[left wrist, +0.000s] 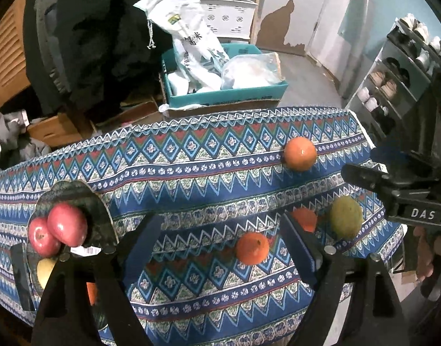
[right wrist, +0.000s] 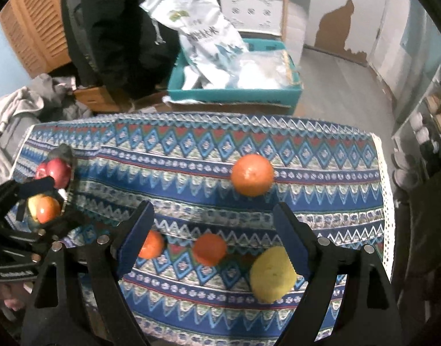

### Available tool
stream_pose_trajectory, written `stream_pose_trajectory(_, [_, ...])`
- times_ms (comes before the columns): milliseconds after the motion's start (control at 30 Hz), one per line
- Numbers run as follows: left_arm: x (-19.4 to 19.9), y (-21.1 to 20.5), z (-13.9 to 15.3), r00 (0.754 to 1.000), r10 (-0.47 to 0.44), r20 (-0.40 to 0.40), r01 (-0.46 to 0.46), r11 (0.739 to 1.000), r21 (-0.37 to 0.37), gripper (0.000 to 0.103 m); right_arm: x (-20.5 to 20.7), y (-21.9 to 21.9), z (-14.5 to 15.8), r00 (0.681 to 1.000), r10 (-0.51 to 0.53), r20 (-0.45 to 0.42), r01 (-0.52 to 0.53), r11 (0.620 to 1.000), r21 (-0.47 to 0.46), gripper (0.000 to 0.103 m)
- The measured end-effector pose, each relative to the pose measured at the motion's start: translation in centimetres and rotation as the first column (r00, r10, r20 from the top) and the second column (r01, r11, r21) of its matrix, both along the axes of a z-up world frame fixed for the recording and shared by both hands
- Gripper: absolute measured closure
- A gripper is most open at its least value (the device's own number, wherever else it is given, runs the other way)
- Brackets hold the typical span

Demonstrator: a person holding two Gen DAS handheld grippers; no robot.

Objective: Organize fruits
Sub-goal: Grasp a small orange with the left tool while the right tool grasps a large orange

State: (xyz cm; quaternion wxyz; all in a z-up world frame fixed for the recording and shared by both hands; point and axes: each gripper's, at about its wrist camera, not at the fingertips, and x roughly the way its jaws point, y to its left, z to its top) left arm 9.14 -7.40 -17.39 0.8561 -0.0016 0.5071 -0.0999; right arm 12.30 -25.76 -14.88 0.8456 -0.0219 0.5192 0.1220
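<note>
A patterned blue tablecloth (left wrist: 208,167) covers the table. A dark glass bowl (left wrist: 76,199) at the left holds two red apples (left wrist: 66,225), a yellow fruit (left wrist: 46,271) and an orange fruit; it also shows in the right wrist view (right wrist: 66,152). Loose on the cloth lie a large orange (left wrist: 300,153) (right wrist: 252,174), two small oranges (left wrist: 252,248) (right wrist: 210,249) and a yellow-green fruit (left wrist: 345,216) (right wrist: 273,274). My left gripper (left wrist: 223,239) is open above the cloth, empty, a small orange between its fingers. My right gripper (right wrist: 214,230) is open and empty above the small oranges.
Beyond the table's far edge stands a teal box (left wrist: 229,95) with white bags. A shoe rack (left wrist: 393,86) stands at the right. Clothes and cardboard boxes (left wrist: 53,129) lie at the left. The right gripper's body (left wrist: 393,190) shows at the table's right side.
</note>
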Motion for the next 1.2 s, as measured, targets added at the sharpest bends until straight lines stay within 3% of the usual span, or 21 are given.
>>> stream_pose_trajectory(667, [6.4,-1.0,-3.5,0.998,0.017,-0.059,-0.015,1.000,0.027,0.017,6.9,-2.1,-8.1,0.989,-0.015,-0.146,0.012,1.000,-0.023,0.018])
stream_pose_trajectory(1200, [9.6,0.0,-7.6,0.989,0.050,-0.138,-0.049,0.999,0.014,0.017,10.9,-0.3,-13.3,0.981,0.007,-0.196,-0.024,0.996,-0.085,0.018])
